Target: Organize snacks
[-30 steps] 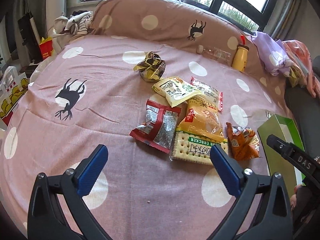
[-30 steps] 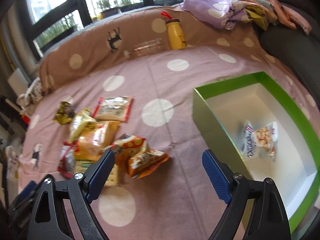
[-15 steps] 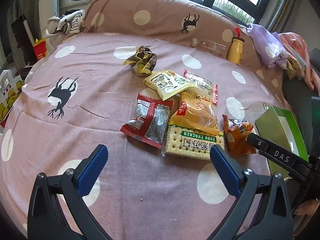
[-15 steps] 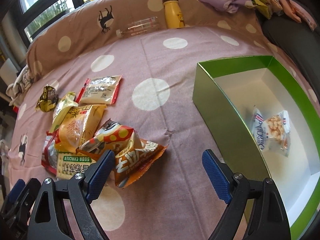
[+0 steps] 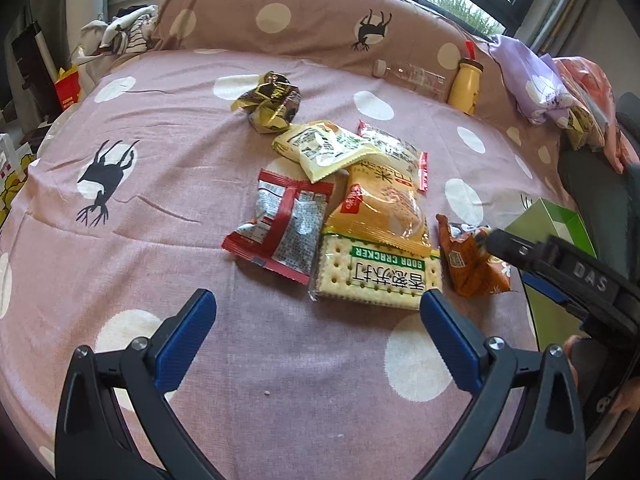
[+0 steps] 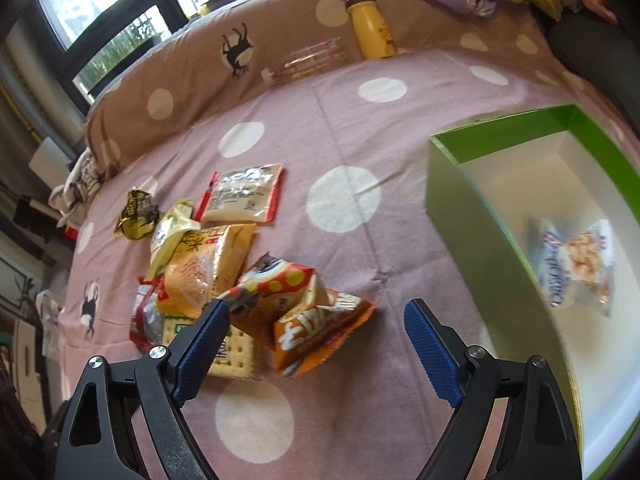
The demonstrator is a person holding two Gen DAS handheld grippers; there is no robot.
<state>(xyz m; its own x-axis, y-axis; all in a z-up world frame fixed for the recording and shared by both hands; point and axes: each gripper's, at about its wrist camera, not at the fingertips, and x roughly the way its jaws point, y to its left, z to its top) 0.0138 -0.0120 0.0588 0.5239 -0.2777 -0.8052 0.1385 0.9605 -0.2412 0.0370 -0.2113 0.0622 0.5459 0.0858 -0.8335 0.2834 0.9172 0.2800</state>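
Note:
Several snack packs lie in a pile on the pink dotted bedsheet (image 5: 168,216). An orange chip bag (image 6: 308,316) lies between the fingers of my open right gripper (image 6: 316,334); it also shows in the left wrist view (image 5: 468,264). A soda cracker pack (image 5: 380,276), a yellow bread pack (image 5: 380,204) and a red-and-silver pack (image 5: 280,224) lie just ahead of my open, empty left gripper (image 5: 314,320). A green box (image 6: 452,184) at the right holds one white-and-blue snack pack (image 6: 576,264).
A gold crumpled wrapper (image 5: 268,102) lies farther back. A yellow bottle (image 6: 370,28) and a clear bottle (image 6: 308,60) lie against the brown dotted bolster (image 5: 320,20). Clothes (image 5: 548,84) are heaped at the far right. The right gripper's body (image 5: 568,276) reaches in beside the chip bag.
Both grippers have moved closer to the snack pile. The right gripper has come down so the orange chip bag now lies between its open fingers.

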